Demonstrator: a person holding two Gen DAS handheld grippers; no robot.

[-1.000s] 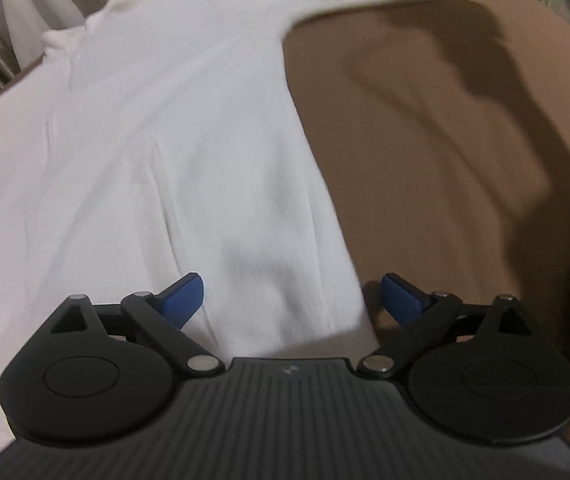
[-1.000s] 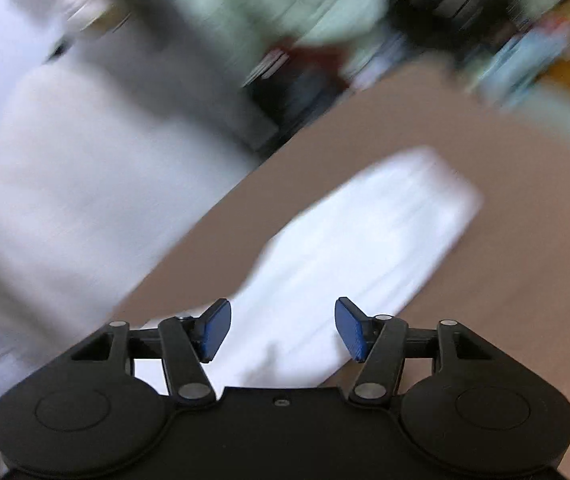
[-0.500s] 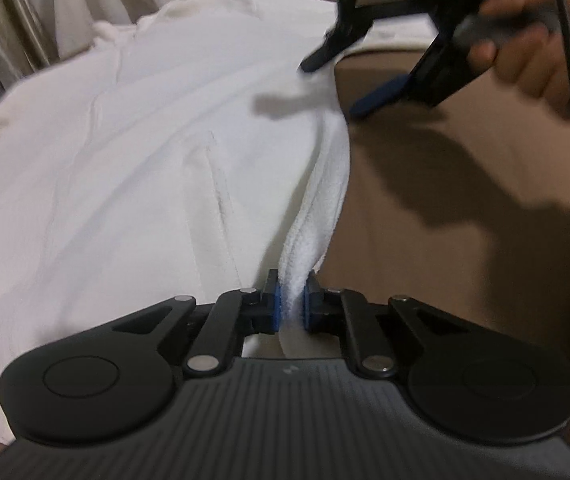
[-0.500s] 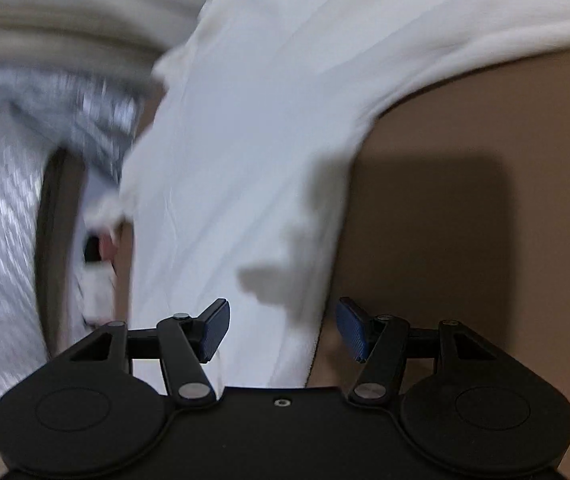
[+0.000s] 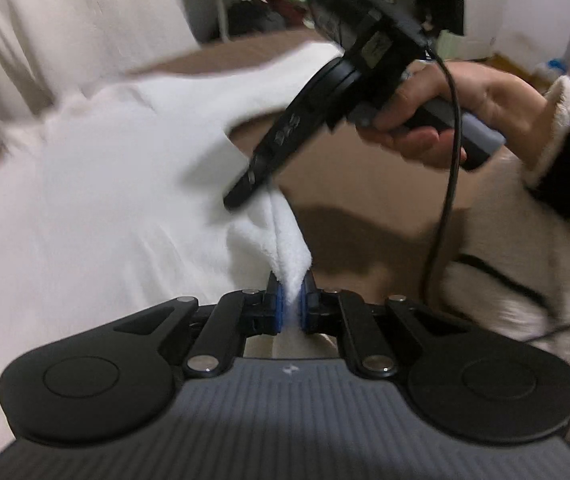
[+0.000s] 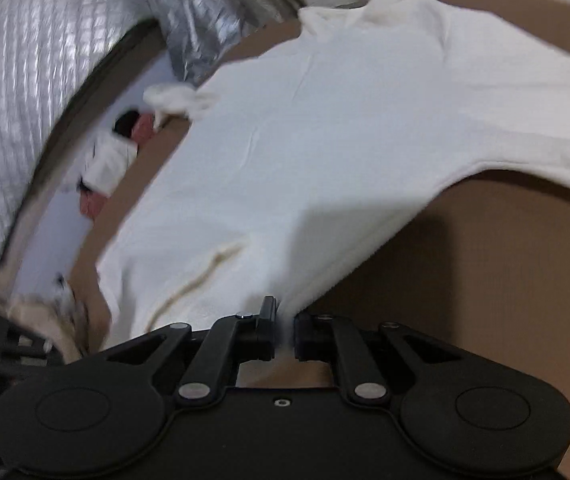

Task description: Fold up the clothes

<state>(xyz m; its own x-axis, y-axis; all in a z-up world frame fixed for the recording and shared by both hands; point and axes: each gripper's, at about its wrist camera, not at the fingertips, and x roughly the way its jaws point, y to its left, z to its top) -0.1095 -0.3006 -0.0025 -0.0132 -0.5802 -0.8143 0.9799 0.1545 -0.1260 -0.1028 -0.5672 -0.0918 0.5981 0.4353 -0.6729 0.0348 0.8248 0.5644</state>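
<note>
A white garment [image 5: 97,184] lies spread on a brown surface [image 5: 365,208]. My left gripper [image 5: 292,312] is shut on the garment's right side edge and lifts it into a ridge. My right gripper [image 5: 245,196] shows in the left wrist view just beyond, pinching the same edge farther up near the sleeve. In the right wrist view the right gripper [image 6: 283,336] is shut on the white garment [image 6: 345,132], whose sleeve runs off to the right over the brown surface [image 6: 485,280].
The person's hand [image 5: 445,120] in a fleece cuff holds the right gripper's handle, with a black cable hanging down. White curtains [image 5: 65,20] stand behind the surface. A silver quilted sheet [image 6: 25,80] and small items on the floor [image 6: 109,164] lie beyond the far edge.
The left gripper closed on the garment's side edge and lifted it. The right gripper swung over from the sleeve, came down beside the left one and closed on the same edge.
</note>
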